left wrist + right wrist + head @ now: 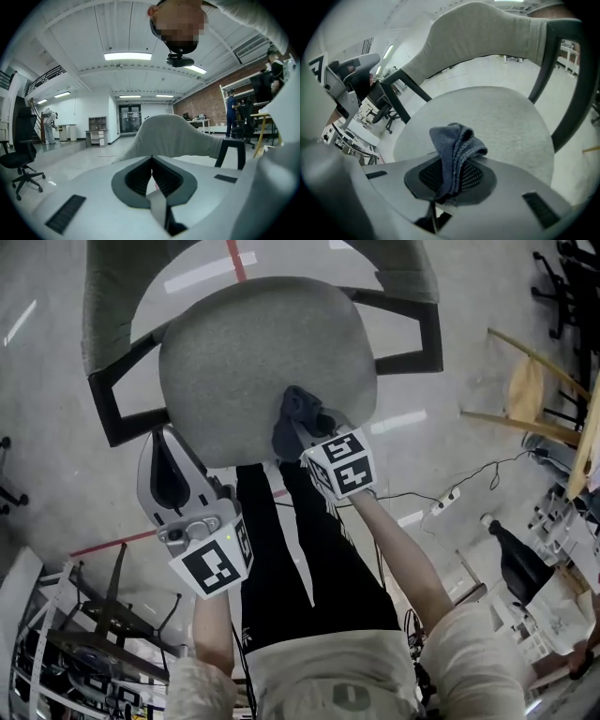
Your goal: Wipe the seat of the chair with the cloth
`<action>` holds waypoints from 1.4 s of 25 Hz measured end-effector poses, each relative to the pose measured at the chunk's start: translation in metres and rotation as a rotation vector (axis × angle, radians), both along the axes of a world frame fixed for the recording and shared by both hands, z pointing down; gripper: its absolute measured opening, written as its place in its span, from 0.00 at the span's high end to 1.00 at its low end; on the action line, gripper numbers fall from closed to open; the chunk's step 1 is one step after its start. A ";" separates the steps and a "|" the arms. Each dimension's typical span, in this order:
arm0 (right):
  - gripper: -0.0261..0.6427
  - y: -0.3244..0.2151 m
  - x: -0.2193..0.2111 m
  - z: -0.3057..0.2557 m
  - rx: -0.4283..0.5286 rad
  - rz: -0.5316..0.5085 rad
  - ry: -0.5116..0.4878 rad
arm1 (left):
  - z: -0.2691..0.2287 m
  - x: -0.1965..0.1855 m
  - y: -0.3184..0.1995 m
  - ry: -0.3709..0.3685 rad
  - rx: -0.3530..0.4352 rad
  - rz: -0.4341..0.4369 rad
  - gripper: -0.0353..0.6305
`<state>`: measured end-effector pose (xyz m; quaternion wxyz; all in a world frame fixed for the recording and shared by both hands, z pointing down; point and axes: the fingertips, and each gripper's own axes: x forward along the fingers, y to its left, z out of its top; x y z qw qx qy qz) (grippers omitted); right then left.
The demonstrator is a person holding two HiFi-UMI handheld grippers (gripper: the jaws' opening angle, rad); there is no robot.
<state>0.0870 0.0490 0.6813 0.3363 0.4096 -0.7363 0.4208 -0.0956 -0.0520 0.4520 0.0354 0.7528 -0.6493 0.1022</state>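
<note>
The chair's round grey seat (234,352) fills the upper middle of the head view, with its grey backrest (112,287) beyond and black armrests at both sides. My right gripper (302,426) is over the seat's near edge, shut on a bunched dark blue-grey cloth (292,409). In the right gripper view the cloth (454,145) sticks up from between the jaws of that gripper (449,171), above the seat (501,122). My left gripper (161,442) hangs off the seat's front left, shut with nothing in it. Its own view has the left gripper (151,159) facing the backrest (168,136).
The person's black trousers (300,559) stand right in front of the seat. A cable and power strip (445,503) lie on the floor at right, near wooden frames (530,381). A metal rack (84,634) sits lower left. A black office chair (21,154) and people stand farther off.
</note>
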 end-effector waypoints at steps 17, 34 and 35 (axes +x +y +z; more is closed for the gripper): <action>0.88 0.011 0.157 -0.003 0.036 0.090 0.250 | -0.007 0.057 0.017 0.012 -0.007 0.083 0.92; 0.88 -0.014 0.155 -0.051 0.133 0.091 0.349 | -0.042 0.058 0.013 -0.003 0.026 0.078 0.92; 0.88 -0.025 0.145 -0.071 0.177 0.091 0.341 | -0.054 0.056 0.011 -0.006 0.037 0.074 0.92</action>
